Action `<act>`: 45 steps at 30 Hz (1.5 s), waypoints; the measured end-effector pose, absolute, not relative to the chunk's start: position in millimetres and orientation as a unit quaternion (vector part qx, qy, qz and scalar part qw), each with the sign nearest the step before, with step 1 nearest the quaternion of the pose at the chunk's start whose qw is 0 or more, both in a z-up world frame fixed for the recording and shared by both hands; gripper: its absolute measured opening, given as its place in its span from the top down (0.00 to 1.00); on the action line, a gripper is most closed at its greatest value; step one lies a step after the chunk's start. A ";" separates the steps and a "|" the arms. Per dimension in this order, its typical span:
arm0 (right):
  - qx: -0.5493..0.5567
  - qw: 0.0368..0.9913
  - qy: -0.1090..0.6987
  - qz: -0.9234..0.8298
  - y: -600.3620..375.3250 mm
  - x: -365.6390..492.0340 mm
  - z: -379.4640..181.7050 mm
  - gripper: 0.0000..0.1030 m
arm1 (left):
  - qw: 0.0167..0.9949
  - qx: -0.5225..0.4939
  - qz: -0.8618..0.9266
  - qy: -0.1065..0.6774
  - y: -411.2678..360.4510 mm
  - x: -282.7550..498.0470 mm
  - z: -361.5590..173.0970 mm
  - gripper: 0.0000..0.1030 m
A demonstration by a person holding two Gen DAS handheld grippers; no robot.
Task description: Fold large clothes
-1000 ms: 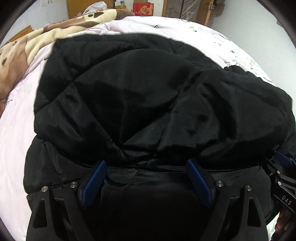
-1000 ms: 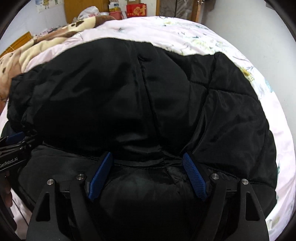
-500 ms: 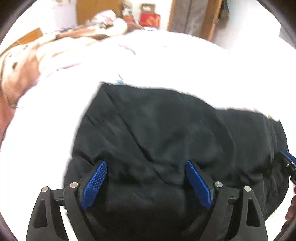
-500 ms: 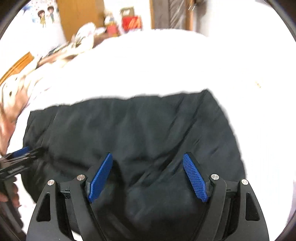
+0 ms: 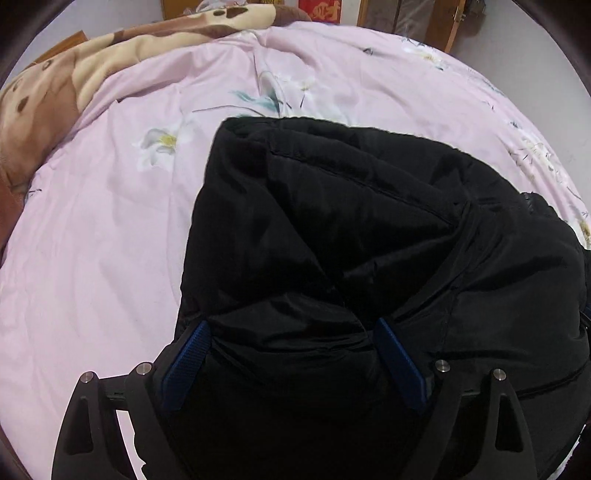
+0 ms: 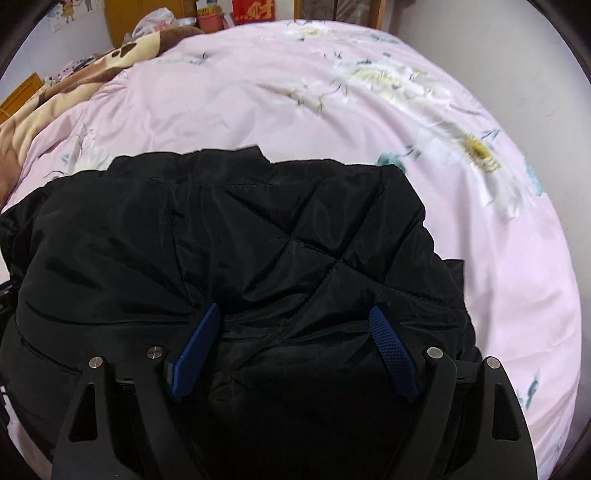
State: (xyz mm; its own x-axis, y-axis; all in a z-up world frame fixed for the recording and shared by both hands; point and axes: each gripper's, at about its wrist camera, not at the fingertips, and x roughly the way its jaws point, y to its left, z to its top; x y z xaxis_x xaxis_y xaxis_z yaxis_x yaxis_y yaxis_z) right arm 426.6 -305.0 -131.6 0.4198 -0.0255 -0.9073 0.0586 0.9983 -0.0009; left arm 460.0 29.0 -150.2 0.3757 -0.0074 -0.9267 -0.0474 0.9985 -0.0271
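A black quilted jacket (image 5: 332,206) lies bunched in thick folds on the pink flowered bed sheet (image 5: 92,240). My left gripper (image 5: 291,325) points steeply down at it. Its blue pads (image 5: 184,362) press on a bulky fold at the jacket's near left edge, and the jaws are opening. In the right wrist view the same jacket (image 6: 258,229) fills the lower half. My right gripper (image 6: 293,308) straddles another thick fold, with its blue pads (image 6: 391,350) against the fabric, and its jaws are opening too. The folds hide the inner faces of the fingers.
A brown and cream fleece blanket (image 5: 55,92) is heaped along the bed's far left side, also seen as the blanket (image 6: 74,81) in the right wrist view. Wooden furniture and a red box (image 6: 255,9) stand beyond the bed. Bare sheet (image 6: 295,92) stretches beyond the jacket.
Both grippers have moved across the bed with the jacket's folds between their pads. The jacket, which covered most of the bed a second ago, is now a smaller bundle with much pink sheet showing.
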 end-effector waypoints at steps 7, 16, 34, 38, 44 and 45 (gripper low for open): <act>0.023 0.842 0.538 -0.025 -307.3 422.1 -132.0 0.20 | 0.825 -0.018 0.009 0.565 23.6 455.1 -144.6 0.12; -0.001 0.875 0.485 -0.005 -306.1 381.6 -71.2 0.19 | 0.845 -0.046 -0.019 0.532 50.7 431.5 -89.2 0.13; 0.057 0.874 0.481 -0.037 -390.3 308.4 -52.2 0.19 | 0.820 -0.108 -0.047 0.560 120.0 388.6 -103.7 0.11; 0.078 0.855 0.512 -0.016 -401.4 312.1 -76.3 0.19 | 0.805 -0.102 -0.086 0.578 109.7 397.2 -116.7 0.08; 0.130 0.841 0.524 0.021 -408.9 326.7 -104.9 0.14 | 0.788 -0.099 -0.101 0.599 91.6 416.8 -141.4 0.00; 0.138 0.838 0.528 0.023 -410.9 330.0 -109.6 0.08 | 0.787 -0.100 -0.106 0.600 88.7 420.1 -144.7 0.00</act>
State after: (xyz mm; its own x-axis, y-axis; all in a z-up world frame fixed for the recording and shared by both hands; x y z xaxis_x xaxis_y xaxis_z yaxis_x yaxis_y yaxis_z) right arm 330.0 -410.9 -109.6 0.4415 0.1840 -0.8782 0.1070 0.9610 0.2551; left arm 420.1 88.7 -144.7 0.2584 -0.2864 -0.9226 0.0468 0.9576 -0.2842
